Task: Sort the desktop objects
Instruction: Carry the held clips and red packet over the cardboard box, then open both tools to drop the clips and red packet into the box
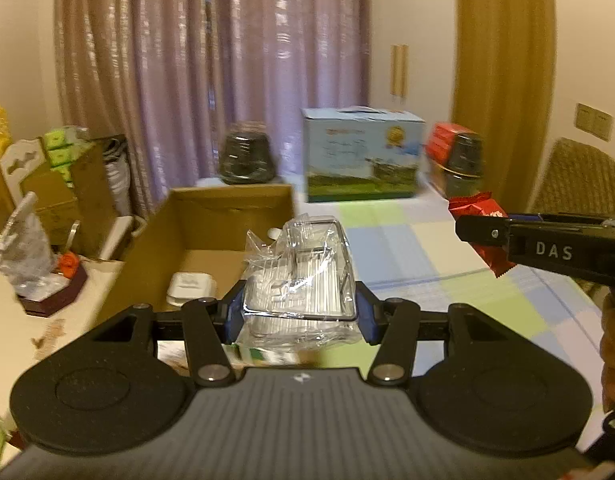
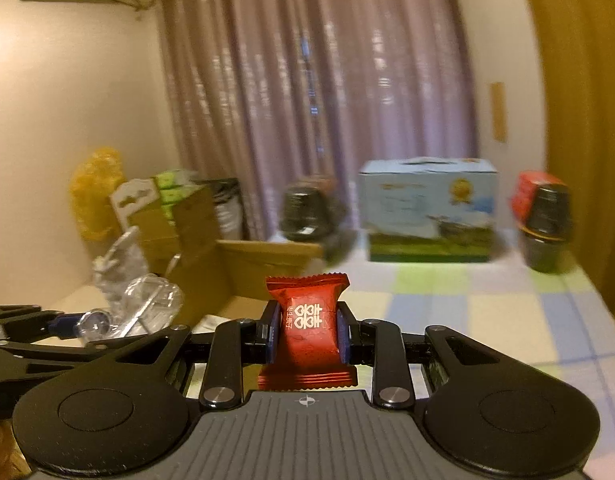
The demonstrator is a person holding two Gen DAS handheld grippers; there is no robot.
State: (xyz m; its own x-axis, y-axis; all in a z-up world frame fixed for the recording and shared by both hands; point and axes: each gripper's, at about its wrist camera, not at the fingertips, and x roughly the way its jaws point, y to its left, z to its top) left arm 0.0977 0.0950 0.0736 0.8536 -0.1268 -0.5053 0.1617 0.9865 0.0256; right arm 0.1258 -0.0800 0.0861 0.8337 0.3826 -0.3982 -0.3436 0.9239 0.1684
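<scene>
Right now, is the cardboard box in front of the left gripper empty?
No: in the left wrist view a white clamshell container lies on the floor of the open cardboard box.

"DAS" in white letters on the right hand-held gripper (image 1: 483, 236), right edge of frame. White double-happiness sign on the red candy wrapper (image 2: 307, 320), centre.

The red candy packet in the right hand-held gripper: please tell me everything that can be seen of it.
The red candy packet is a small pillow-shaped wrapper of shiny red foil with crimped, zigzag ends and white characters printed on its front. It stands upright, clamped at its sides between the blue pads of the right hand-held gripper, held in the air above the checked tablecloth. Only the pads touch it. It looks sealed and slightly creased.
</scene>
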